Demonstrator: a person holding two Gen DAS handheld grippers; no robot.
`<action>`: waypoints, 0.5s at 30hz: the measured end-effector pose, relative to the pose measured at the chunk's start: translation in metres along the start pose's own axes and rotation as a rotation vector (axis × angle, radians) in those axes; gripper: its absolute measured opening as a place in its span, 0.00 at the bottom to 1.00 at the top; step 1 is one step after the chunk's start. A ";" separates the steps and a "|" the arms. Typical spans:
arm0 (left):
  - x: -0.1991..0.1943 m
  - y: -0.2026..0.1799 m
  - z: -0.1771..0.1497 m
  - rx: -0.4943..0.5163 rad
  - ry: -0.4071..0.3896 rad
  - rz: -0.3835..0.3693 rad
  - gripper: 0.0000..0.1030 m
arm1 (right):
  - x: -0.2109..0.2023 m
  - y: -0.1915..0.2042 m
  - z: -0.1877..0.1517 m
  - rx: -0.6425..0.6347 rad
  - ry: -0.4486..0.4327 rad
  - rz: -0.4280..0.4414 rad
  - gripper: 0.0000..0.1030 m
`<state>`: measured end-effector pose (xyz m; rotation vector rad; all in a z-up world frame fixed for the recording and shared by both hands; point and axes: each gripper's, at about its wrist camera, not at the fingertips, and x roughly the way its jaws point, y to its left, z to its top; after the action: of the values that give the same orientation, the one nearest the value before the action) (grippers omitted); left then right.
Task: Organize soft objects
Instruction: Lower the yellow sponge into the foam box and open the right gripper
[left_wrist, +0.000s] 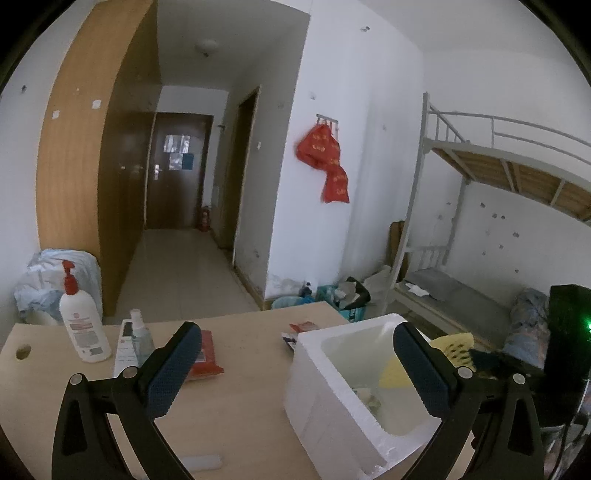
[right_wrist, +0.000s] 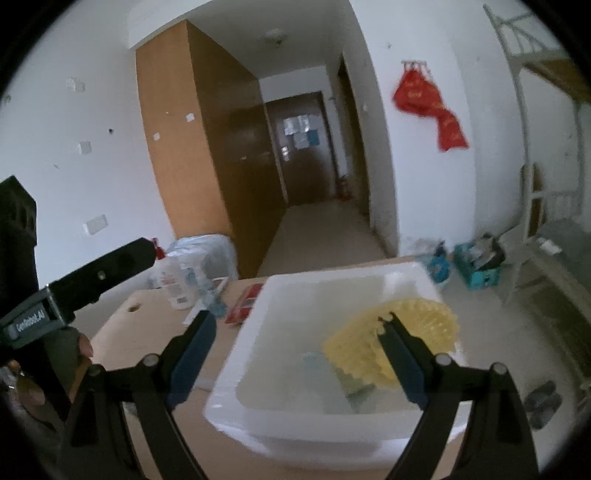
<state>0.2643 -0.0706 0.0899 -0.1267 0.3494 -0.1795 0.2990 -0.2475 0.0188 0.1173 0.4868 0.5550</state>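
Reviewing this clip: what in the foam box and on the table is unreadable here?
- Pale items under the yellow pad in the foam box: right wrist view, blurred, partly covered by the pad.
- The same box contents: left wrist view, box wall and left gripper finger hide most.
- Pump bottle label: too small.
- Red packet: partly behind a finger.
- White object at the bottom edge: partly hidden by the gripper frame.

It was a dormitory-style bedroom. A white metal bunk bed (left_wrist: 491, 155) with wooden slats stood against the white wall, a tall light-brown wooden wardrobe (left_wrist: 92, 177) flanked a tiled corridor to a dark brown door (left_wrist: 177, 170), and a red cloth bag (left_wrist: 325, 158) hung from wall hooks.
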 end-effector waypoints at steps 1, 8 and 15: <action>-0.002 0.001 0.000 -0.003 -0.004 0.006 1.00 | 0.003 0.002 0.000 -0.005 0.008 0.007 0.89; -0.020 0.016 0.002 -0.026 -0.034 0.045 1.00 | 0.022 0.015 0.000 -0.041 0.106 0.016 0.89; -0.031 0.034 -0.001 -0.061 -0.039 0.072 1.00 | 0.031 0.011 -0.008 -0.042 0.185 -0.035 0.89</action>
<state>0.2409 -0.0317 0.0939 -0.1774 0.3206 -0.0956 0.3130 -0.2216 0.0020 0.0173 0.6554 0.5444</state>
